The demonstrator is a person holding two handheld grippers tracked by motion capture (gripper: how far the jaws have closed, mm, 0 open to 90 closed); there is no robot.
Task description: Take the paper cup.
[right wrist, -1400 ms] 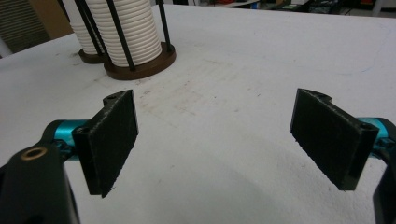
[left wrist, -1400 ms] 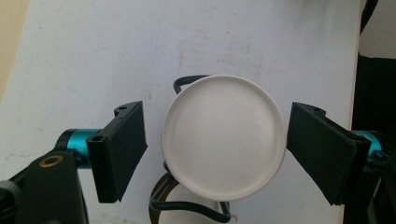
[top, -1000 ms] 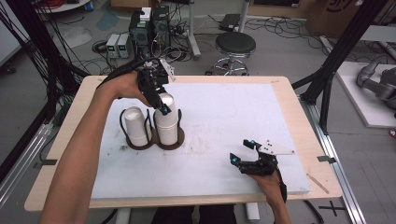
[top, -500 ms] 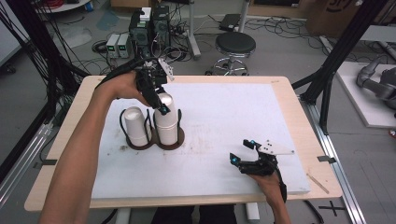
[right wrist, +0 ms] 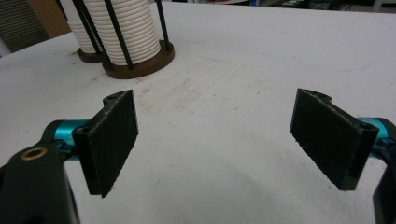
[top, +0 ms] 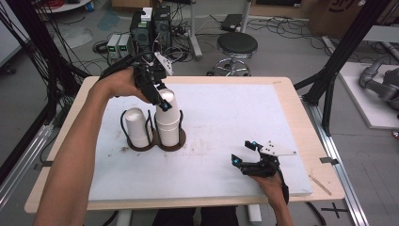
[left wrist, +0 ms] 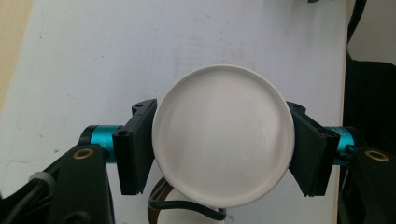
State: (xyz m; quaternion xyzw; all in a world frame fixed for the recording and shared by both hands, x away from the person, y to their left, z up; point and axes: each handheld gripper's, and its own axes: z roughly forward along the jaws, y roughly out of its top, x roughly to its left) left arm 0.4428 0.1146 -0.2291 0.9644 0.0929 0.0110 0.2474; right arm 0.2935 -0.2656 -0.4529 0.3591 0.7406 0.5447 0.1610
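While right gripper (top: pixel 245 152) rests wide open on white tabletop (top: pixel 235 117), left gripper (top: pixel 160 96), jaws just closing, clamps upside-down white paper cup (left wrist: pixel 223 135) atop right-hand stack.

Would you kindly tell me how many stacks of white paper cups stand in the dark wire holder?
2. The shorter stack of white paper cups fills the holder's left ring. The taller stack fills the right ring, its top cup clamped by the left gripper.

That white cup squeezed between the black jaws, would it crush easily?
Probably: the white foam-like cup looks thin-walled and light, so the left gripper pressing hard might dent it. Stacked in the dark wire holder, it seems unlikely to tip.
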